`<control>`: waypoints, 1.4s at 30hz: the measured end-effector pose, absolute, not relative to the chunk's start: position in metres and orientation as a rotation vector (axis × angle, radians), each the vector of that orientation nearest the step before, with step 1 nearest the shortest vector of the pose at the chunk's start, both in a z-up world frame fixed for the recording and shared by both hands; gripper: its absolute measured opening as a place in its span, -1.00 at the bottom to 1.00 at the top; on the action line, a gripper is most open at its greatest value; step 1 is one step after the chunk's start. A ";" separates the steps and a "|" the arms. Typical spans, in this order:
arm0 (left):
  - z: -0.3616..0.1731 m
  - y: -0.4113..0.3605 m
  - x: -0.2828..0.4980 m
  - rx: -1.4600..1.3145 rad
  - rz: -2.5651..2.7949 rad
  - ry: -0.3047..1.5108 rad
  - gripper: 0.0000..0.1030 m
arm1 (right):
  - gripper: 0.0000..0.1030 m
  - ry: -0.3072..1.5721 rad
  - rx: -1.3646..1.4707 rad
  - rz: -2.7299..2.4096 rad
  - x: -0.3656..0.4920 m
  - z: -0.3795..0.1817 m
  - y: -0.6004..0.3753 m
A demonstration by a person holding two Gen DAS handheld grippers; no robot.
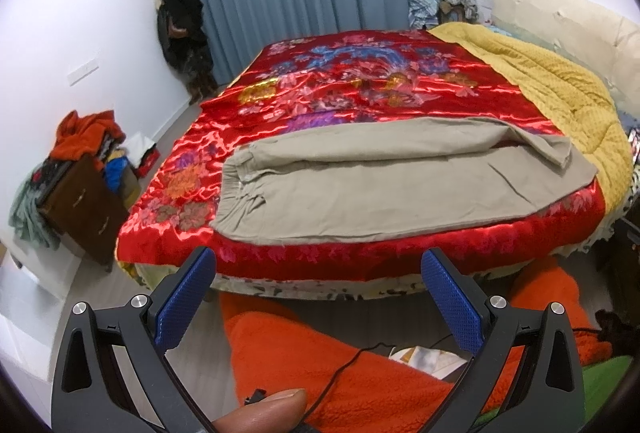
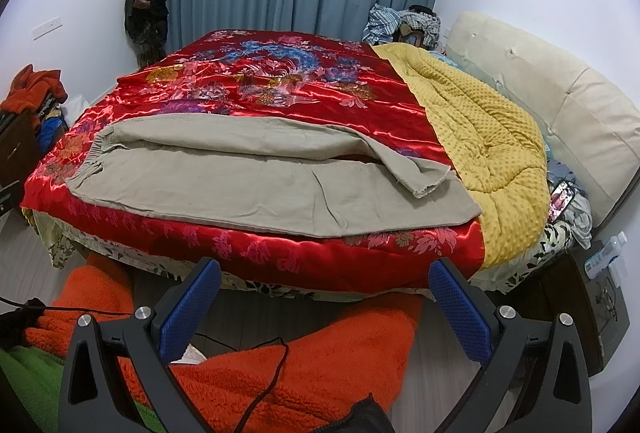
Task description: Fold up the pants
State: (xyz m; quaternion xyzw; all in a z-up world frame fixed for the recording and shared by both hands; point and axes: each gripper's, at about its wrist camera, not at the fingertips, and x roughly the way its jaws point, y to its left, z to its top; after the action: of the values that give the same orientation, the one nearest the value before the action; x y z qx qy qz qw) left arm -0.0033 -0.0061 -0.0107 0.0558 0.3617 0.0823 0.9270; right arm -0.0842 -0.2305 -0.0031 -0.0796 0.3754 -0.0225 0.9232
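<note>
Both grippers spread wide short of the bed

Leftward of the bed stands a brown wooden cabinet (image 1: 86, 205) heaped with clothes. Across the near part of the red floral satin quilt (image 1: 320, 89) lie the beige pants (image 1: 352, 185), waistband left, one leg end folded over the other. A yellow blanket (image 2: 480, 137) adjoins the quilt's right side. Left gripper (image 1: 320, 301) and right gripper (image 2: 326, 309) both hang empty, blue-padded fingers spread, above orange fleece (image 2: 320, 373) before the bed.
</note>
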 end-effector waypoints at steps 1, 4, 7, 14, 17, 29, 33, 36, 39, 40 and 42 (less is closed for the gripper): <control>-0.011 -0.006 -0.004 0.116 0.168 0.740 0.99 | 0.99 0.770 -0.163 -0.044 -0.084 -0.003 -0.230; -0.009 -0.007 -0.003 0.114 0.168 0.743 0.99 | 0.99 0.775 -0.164 -0.040 -0.083 -0.003 -0.229; -0.009 -0.007 -0.002 0.115 0.168 0.751 0.99 | 0.99 0.774 -0.166 -0.040 -0.082 -0.003 -0.229; -0.006 -0.016 -0.005 0.160 0.167 0.742 0.99 | 0.99 0.783 -0.158 -0.039 -0.080 -0.005 -0.230; -0.006 -0.014 -0.001 0.153 0.164 0.753 0.99 | 0.99 0.794 -0.164 -0.021 -0.078 -0.005 -0.224; -0.004 -0.018 0.003 0.158 0.158 0.751 0.99 | 0.99 0.795 -0.172 0.002 -0.076 -0.005 -0.217; -0.003 -0.011 0.008 0.138 0.155 0.753 0.99 | 0.99 0.795 -0.164 0.007 -0.075 -0.005 -0.215; -0.006 0.001 0.020 0.089 0.157 0.754 0.99 | 0.99 0.783 -0.171 0.028 -0.072 -0.006 -0.210; -0.008 0.005 0.043 0.071 0.156 0.767 0.99 | 0.99 0.745 -0.183 0.071 -0.063 -0.008 -0.207; -0.005 0.004 0.051 0.072 0.146 0.760 0.99 | 0.99 0.735 -0.178 0.084 -0.060 -0.008 -0.207; 0.002 -0.003 0.060 0.071 0.120 0.733 0.99 | 0.99 0.712 -0.157 0.108 -0.051 -0.007 -0.208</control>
State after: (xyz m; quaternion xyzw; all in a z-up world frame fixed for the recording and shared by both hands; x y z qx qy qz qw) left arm 0.0601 -0.0030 0.0018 0.0349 0.3580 0.0587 0.9312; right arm -0.0509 -0.2080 -0.0073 -0.0768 0.3478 0.0530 0.9329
